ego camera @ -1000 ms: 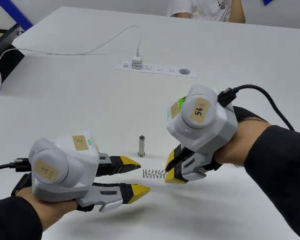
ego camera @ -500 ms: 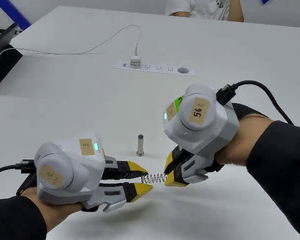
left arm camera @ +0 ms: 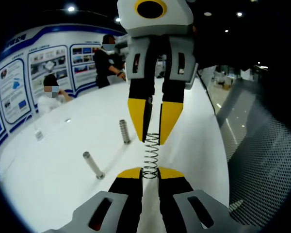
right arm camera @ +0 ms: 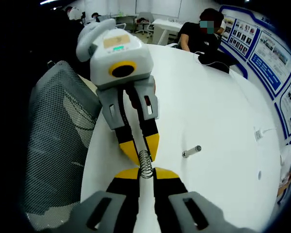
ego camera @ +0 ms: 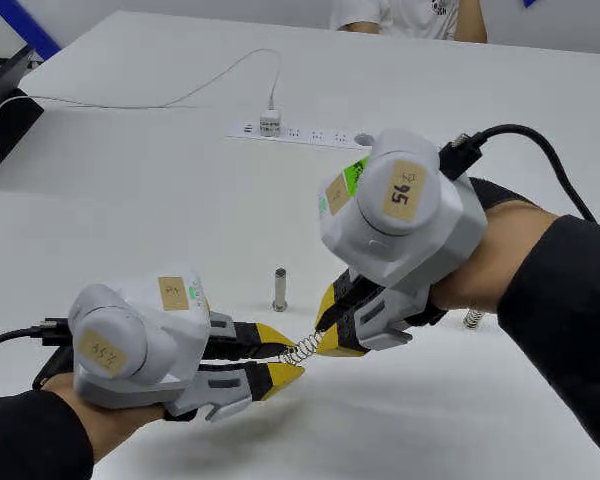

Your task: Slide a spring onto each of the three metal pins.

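**One spring pinched at both ends above the table**

The spring [ego camera: 302, 348] hung just above the white table [ego camera: 130, 200], stretched between the two grippers and tilted up towards the right. The left gripper [ego camera: 280, 356] lay low and near level, its yellow-tipped jaws drawn in on the spring's lower end. The right gripper [ego camera: 325, 335] pointed steeply downward from above, its jaws pressed together on the upper end. In both gripper views the coil ran straight from one pair of tips to the other.

A bare metal pin [ego camera: 280, 290] stood upright on the table just behind the spring, apart from both grippers. A second spring [ego camera: 472, 318] stood upright beyond the right hand; whether a pin sat inside it could not be told. A power strip [ego camera: 310, 136] lay farther back.
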Tool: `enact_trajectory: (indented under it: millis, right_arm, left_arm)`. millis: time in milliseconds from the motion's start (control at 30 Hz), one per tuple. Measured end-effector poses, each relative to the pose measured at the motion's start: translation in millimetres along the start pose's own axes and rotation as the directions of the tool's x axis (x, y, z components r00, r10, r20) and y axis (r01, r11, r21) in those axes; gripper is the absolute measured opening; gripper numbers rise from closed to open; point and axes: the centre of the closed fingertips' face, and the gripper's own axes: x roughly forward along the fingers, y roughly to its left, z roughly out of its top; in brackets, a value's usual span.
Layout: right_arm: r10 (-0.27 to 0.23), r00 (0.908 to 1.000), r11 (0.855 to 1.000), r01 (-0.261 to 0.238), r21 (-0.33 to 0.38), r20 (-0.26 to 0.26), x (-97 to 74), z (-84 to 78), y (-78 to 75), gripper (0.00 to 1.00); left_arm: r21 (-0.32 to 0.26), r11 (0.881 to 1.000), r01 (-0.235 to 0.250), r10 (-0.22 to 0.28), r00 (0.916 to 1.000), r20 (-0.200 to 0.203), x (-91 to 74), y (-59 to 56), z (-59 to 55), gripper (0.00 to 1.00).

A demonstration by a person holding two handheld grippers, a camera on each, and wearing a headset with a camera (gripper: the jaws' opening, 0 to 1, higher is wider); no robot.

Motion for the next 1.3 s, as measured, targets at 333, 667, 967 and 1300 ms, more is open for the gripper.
enact_trajectory:
  millis: [333,667,967,1300]
  right_arm:
    - [-0.005,0.9995,0.999,0.006,-0.034,0.031,-1.3,20.2,1.0,0.12]
    - [0.005,0.9991,1.0,-0.004,-0.025,0.041,-1.4,23.5,1.9,0.13]
    - [0.017,0.9996,1.0,-0.017,-0.017,0.022,4.1,18.6,3.0,0.15]
    - [0.024,0.9996,1.0,-0.023,-0.013,0.018,7.7,17.3,2.4,0.12]
  left_arm:
    - [0.001,1.0,0.003,-0.003,0.9999,0.011,1.7,-1.3,4.2,0.11]
    - [0.001,1.0,0.001,-0.001,0.9998,0.021,2.3,-1.4,6.7,0.11]
    - [0.002,1.0,0.002,-0.002,0.9997,0.023,2.3,-1.7,8.0,0.11]
    - [-0.001,1.0,0.002,-0.002,0.9996,0.028,2.0,-1.9,10.7,0.11]
